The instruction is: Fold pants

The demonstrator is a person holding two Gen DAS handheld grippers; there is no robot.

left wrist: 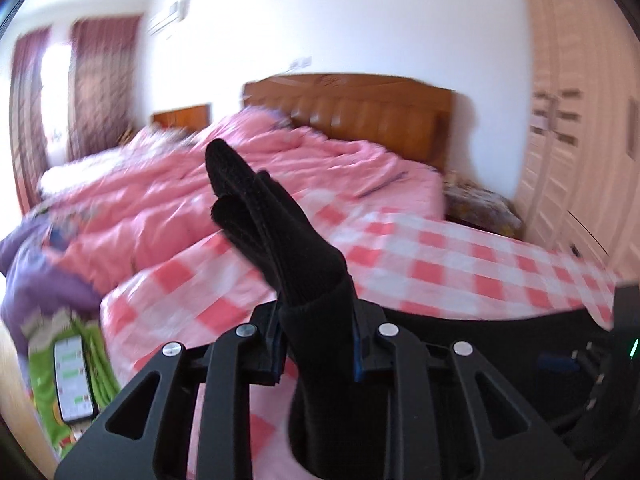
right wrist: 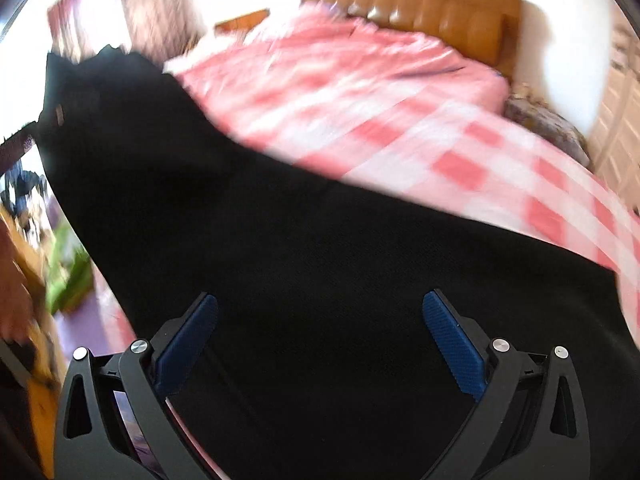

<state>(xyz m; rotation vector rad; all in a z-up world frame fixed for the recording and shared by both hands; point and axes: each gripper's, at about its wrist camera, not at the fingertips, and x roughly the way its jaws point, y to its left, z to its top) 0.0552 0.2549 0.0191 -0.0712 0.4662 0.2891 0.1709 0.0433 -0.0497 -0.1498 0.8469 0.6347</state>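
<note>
The black pants [right wrist: 280, 240] spread wide across the right wrist view, lifted up to the left over the pink checked bedsheet [right wrist: 460, 160]. My right gripper [right wrist: 320, 312] is open with its blue pads [right wrist: 452, 340] apart above the black cloth, holding nothing. In the left wrist view my left gripper [left wrist: 316, 320] is shut on a bunched fold of the black pants [left wrist: 272, 220], which sticks up and away between the fingers above the checked sheet [left wrist: 440, 260].
A rumpled pink duvet [left wrist: 200, 184] lies on the far half of the bed before a wooden headboard [left wrist: 360, 112]. A phone [left wrist: 74, 380] lies on a green mat at the left. A wardrobe [left wrist: 572, 140] stands at the right.
</note>
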